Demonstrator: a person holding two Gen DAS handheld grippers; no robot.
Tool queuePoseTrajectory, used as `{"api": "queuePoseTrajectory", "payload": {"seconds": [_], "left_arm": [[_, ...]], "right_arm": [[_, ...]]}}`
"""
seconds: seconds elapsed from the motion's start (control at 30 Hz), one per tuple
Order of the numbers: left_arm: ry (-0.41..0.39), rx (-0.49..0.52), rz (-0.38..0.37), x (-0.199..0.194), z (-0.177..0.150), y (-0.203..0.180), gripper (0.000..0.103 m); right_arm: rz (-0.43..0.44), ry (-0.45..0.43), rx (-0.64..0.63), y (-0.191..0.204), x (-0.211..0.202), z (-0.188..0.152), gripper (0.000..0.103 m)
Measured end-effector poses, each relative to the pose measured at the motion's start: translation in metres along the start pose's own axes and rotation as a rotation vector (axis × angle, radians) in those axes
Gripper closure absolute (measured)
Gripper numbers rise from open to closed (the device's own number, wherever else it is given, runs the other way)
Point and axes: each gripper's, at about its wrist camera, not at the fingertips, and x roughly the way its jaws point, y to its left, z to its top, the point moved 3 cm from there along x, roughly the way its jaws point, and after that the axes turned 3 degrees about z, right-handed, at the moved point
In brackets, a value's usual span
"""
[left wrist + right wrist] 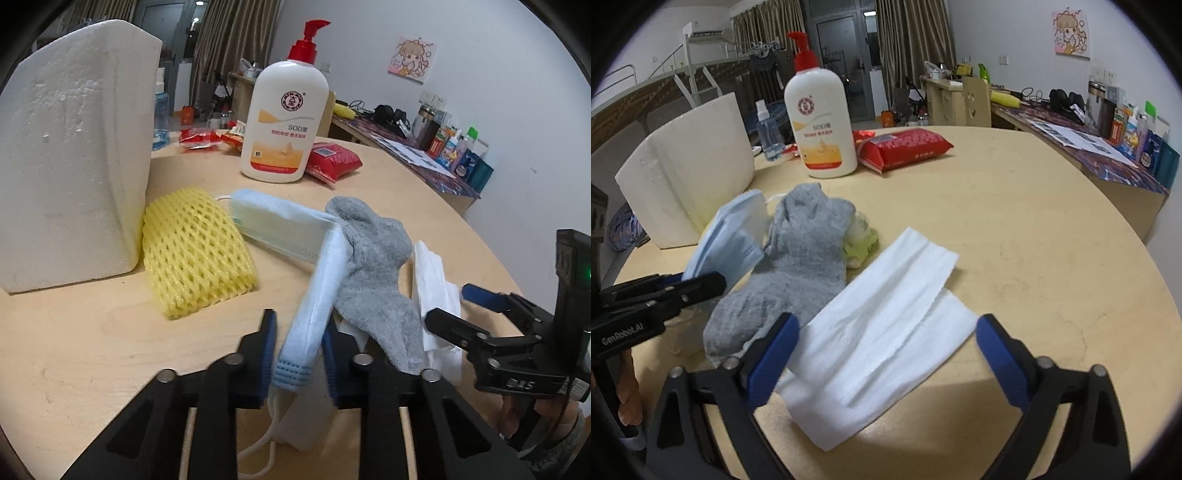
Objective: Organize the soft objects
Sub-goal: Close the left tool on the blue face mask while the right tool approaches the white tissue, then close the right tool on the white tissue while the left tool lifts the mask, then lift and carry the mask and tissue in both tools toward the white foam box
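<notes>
Our left claw (300, 354) pinches a blue mask (310, 314). Our right claw (886, 354) gapes around the white tissue (882, 332). Only the left view shows the yellow foam net (195, 254).

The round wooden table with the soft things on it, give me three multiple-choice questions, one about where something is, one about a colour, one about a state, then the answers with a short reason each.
1. Where does the yellow foam mesh sleeve lie?
A. Beside the white styrofoam block
B. On top of the red wipes packet
C. Under the white paper tissue

2. What colour is the pump on the white lotion bottle?
A. Blue
B. Red
C. Green

3. What is between the jaws of the left gripper?
A. The grey fuzzy sock
B. Nothing
C. A pale blue folded face mask

Answers:
1 A, the sleeve sits against the block's foot on the round wooden table.
2 B, the pump head is bright red.
3 C, the narrowed jaws bracket the mask's end, while the grey fuzzy sock lies beside them.
</notes>
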Motion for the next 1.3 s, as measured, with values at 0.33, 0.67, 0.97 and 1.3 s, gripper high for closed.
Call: {"api": "queuePoseTrajectory", "payload": {"seconds": [0.33, 0.67, 0.97, 1.3], "left_arm": [[-0.029, 0.036, -0.032, -0.006, -0.002, -0.007, 0.09], [-0.063, 0.058, -0.04, -0.013, -0.004, -0.01, 0.092], [-0.093, 0.044, -0.08, -0.02, -0.003, -0.008, 0.092], [-0.219, 0.084, -0.079, -0.064, 0.007, -0.019, 0.093]], "right_arm": [[-0.075, 0.052, -0.008, -0.002, 0.006, -0.001, 0.041], [-0.103, 0.077, -0.045, 0.005, 0.007, 0.0, 0.053], [-0.013, 0.07, -0.039, 0.015, 0.004, 0.0, 0.09], [0.017, -0.09, -0.015, 0.023, -0.045, 0.013, 0.09]]}}
